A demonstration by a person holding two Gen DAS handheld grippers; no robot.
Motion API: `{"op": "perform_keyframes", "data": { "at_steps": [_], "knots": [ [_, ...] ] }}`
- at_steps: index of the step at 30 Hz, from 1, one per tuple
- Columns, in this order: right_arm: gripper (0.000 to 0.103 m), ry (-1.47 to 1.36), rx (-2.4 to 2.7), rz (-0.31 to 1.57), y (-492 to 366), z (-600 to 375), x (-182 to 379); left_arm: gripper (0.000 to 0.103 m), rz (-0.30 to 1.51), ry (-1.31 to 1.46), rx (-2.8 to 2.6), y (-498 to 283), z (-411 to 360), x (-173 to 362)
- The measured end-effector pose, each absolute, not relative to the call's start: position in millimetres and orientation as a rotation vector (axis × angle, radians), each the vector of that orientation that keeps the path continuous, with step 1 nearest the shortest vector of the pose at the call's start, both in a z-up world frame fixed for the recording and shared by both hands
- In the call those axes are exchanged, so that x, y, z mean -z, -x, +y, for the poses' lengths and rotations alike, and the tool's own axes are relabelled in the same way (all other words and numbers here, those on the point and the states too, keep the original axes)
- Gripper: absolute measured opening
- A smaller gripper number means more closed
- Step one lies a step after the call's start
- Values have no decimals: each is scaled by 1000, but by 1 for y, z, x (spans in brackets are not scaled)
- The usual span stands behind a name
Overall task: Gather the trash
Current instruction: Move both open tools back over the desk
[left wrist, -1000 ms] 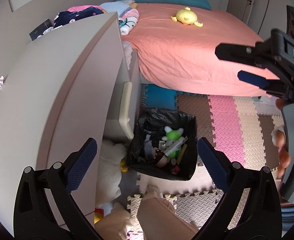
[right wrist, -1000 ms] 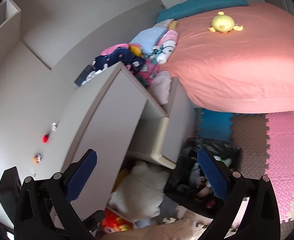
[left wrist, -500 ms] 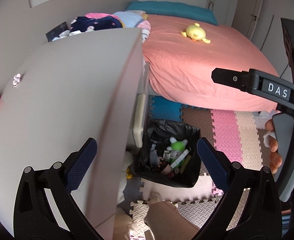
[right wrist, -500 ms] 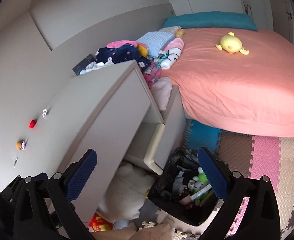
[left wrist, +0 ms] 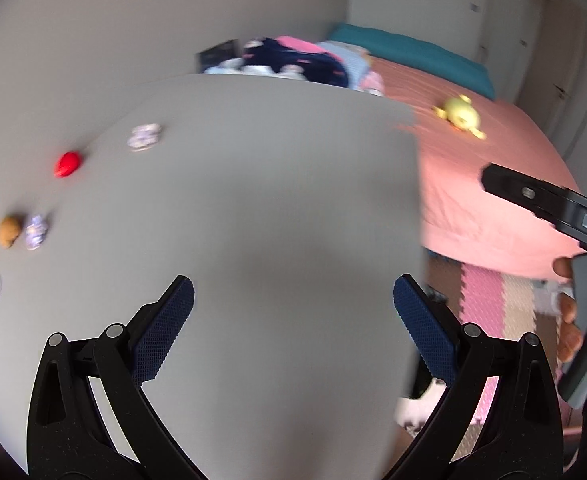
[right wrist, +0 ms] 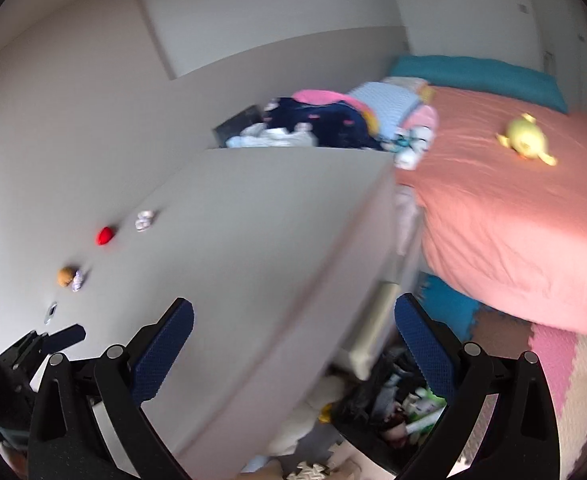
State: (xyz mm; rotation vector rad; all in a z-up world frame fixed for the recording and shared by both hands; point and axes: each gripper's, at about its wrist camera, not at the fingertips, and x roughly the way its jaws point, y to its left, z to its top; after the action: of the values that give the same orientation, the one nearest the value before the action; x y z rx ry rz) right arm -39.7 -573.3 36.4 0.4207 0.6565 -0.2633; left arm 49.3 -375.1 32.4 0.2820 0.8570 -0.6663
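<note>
On the desk (left wrist: 253, 220), at far left, a brown scrap (left wrist: 8, 231), red scrap (left wrist: 68, 163) and two pale wrappers (left wrist: 144, 137) are seen. The left gripper (left wrist: 293, 328) and right gripper (right wrist: 293, 332) are held apart, empty. The bin (right wrist: 393, 408) sits at near right on the floor.

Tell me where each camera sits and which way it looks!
Left wrist: on the left gripper, facing the grey desk top; its fingers, open, and the right gripper show.
Right wrist: on the right gripper, facing the desk and trash bin; its open fingers show.
Shared: red scrap, yellow plush.
</note>
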Motion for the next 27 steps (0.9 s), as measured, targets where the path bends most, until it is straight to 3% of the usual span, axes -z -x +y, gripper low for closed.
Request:
{"op": "perform_keyframes", "data": {
  "at_steps": [18,27],
  "knots": [
    [100,-372,-26,793,-127,-465,-26,97,909,-76,334,-187,-229,-23],
    [100,-353,-60,836,-195,-434,-24,97,949,-9,244,-241,-203,-8]
  ]
}}
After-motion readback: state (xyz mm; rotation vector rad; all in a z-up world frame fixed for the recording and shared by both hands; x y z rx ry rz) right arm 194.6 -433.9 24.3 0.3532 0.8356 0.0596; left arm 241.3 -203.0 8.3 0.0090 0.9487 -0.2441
